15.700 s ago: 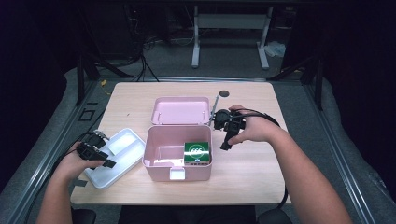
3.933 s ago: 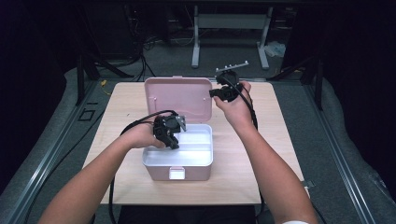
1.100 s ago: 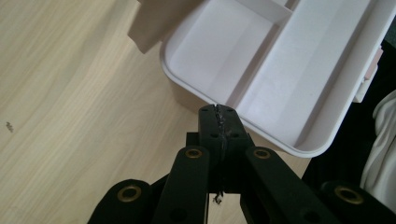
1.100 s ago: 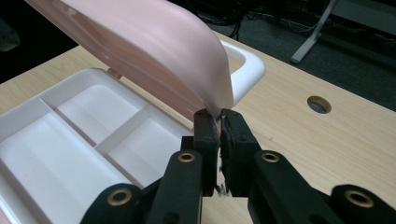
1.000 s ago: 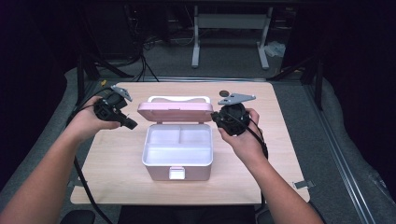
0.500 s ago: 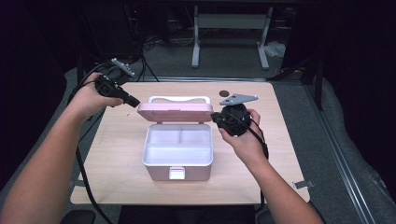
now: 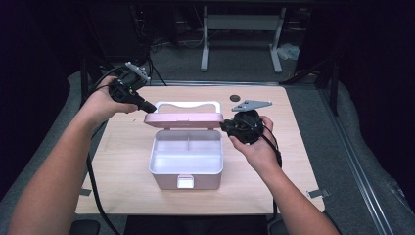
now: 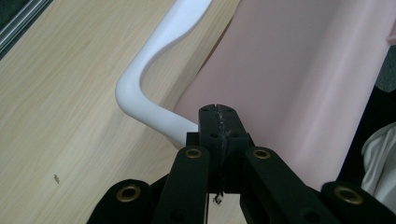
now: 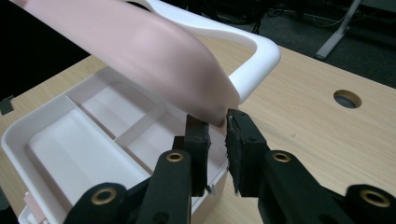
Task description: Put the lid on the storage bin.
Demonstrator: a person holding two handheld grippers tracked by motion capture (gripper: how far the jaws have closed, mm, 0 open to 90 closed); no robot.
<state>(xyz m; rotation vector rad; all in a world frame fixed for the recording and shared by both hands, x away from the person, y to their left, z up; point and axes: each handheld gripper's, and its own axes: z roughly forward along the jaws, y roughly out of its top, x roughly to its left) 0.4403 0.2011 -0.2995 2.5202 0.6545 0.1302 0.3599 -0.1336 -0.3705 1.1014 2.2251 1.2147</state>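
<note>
My right claw (image 9: pixel 215 122) sits at the pink lid's (image 7: pixel 183 119) right corner, its jaws just opening, the edge between them with a gap. My left claw (image 8: pixel 217 112) is clenched empty beside the white handle (image 8: pixel 154 70). The pink box (image 7: pixel 186 169) stands mid-table (image 7: pixel 122 161), lid half-raised.

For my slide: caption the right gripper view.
Right hand-held gripper at the half-closed pink plastic lid above the white divided tray.
</note>
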